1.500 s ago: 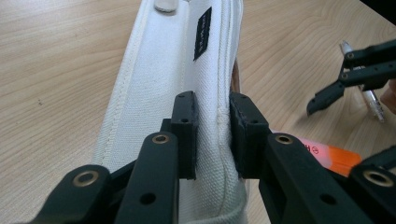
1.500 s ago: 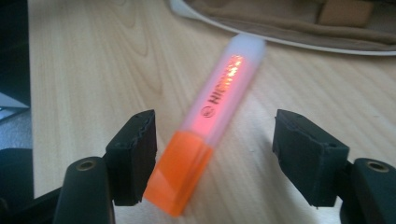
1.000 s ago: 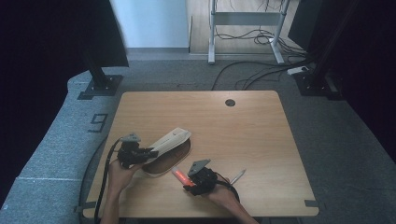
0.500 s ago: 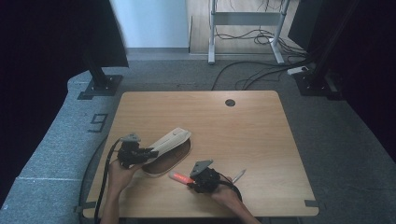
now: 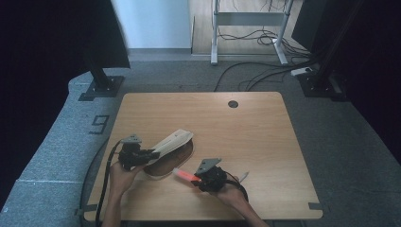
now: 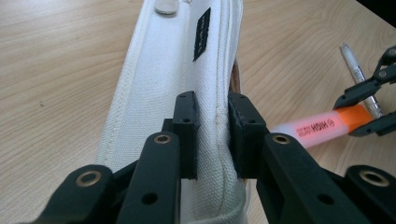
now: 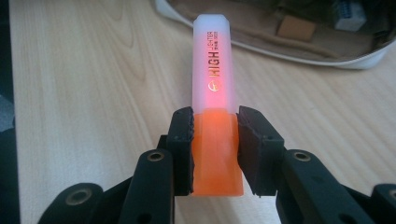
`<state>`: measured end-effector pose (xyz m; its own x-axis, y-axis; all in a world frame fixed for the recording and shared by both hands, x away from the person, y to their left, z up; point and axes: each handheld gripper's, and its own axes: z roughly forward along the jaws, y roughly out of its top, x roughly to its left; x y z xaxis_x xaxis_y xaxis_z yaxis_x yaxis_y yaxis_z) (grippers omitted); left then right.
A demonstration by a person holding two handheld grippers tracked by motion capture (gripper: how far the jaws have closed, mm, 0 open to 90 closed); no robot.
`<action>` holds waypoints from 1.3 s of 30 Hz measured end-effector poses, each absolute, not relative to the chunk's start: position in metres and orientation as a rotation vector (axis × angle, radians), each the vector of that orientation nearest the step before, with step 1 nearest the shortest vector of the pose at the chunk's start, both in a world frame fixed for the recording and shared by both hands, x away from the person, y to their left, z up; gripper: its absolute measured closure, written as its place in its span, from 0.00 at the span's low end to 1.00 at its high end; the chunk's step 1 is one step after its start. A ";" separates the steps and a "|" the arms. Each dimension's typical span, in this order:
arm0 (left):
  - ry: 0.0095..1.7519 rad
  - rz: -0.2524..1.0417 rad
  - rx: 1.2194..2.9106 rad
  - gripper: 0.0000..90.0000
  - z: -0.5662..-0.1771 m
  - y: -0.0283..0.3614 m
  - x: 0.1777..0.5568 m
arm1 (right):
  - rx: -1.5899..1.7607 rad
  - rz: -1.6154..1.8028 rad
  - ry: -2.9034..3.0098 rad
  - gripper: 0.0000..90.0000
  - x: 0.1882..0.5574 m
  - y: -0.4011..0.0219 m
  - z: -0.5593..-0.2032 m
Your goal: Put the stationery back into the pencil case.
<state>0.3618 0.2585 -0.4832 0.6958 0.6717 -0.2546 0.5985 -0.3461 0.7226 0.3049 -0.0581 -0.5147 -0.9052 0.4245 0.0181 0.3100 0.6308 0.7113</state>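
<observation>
Loading orange highlighter (image 7: 212, 93) into the white pencil case (image 5: 171, 142).
I'm pinching its lid with left gripper (image 6: 212, 133), right gripper (image 7: 215, 149) having just been clamping the highlighter; next, I'm steering it inside.

I work in what looks like a recording lab or test room. My wooden desk (image 5: 246, 127) with a cable hole (image 5: 232, 103) stands on grey carpet (image 5: 52, 156) marked with a taped figure nine (image 5: 98, 124). Black stands (image 5: 101, 71) flank it, dark curtains close both sides, and loose cables (image 5: 255, 78) run beneath a metal frame (image 5: 246, 28).
</observation>
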 end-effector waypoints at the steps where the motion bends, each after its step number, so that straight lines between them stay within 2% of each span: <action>1: 0.971 0.110 2.054 0.84 -0.483 0.259 0.362 | 0.618 1.133 2.692 0.73 0.306 -0.059 -0.514; 16: 0.966 0.127 2.042 0.84 -0.481 0.259 0.361 | 0.635 1.107 2.663 0.73 0.338 -0.050 -0.502; 39: 0.955 0.115 2.036 0.84 -0.480 0.259 0.360 | 0.590 1.009 2.710 0.73 0.382 -0.009 -0.506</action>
